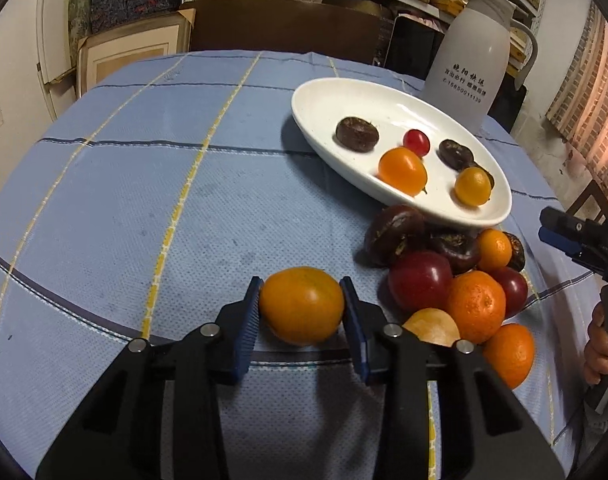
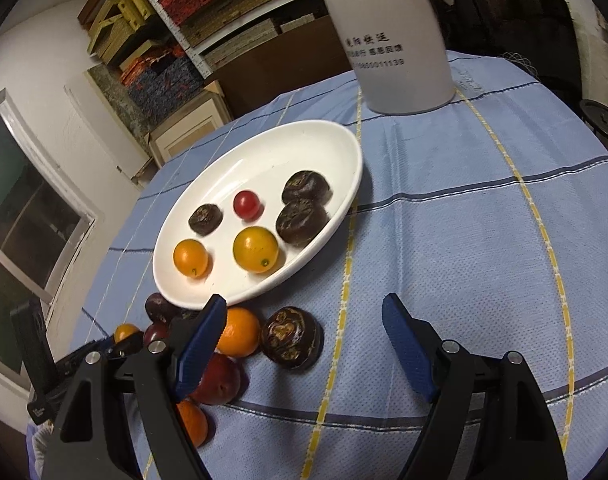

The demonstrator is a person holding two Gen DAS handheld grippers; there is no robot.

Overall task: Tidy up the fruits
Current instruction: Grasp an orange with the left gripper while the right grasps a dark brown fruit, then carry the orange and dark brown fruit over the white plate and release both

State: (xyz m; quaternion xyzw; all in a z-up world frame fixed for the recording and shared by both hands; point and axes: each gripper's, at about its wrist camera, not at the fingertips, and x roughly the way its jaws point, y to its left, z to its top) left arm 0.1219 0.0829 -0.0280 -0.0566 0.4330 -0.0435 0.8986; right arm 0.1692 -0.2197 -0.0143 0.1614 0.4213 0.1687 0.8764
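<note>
My left gripper (image 1: 301, 306) is shut on an orange citrus fruit (image 1: 301, 305), held just above the blue cloth. A white oval plate (image 1: 344, 96) holds several dark chestnuts, a red cherry tomato (image 1: 416, 142) and two orange fruits. A pile of loose fruit (image 1: 456, 276) lies on the cloth beside the plate's near rim. My right gripper (image 2: 304, 328) is open and empty, hovering above the cloth near a dark chestnut (image 2: 291, 338); the plate (image 2: 304, 136) lies beyond it. It also shows at the right edge of the left wrist view (image 1: 572, 236).
A tall white thermos jug (image 1: 470, 52) stands behind the plate; it also shows in the right wrist view (image 2: 396, 36). The round table carries a blue checked cloth (image 1: 143, 200). Shelves and boxes stand behind the table.
</note>
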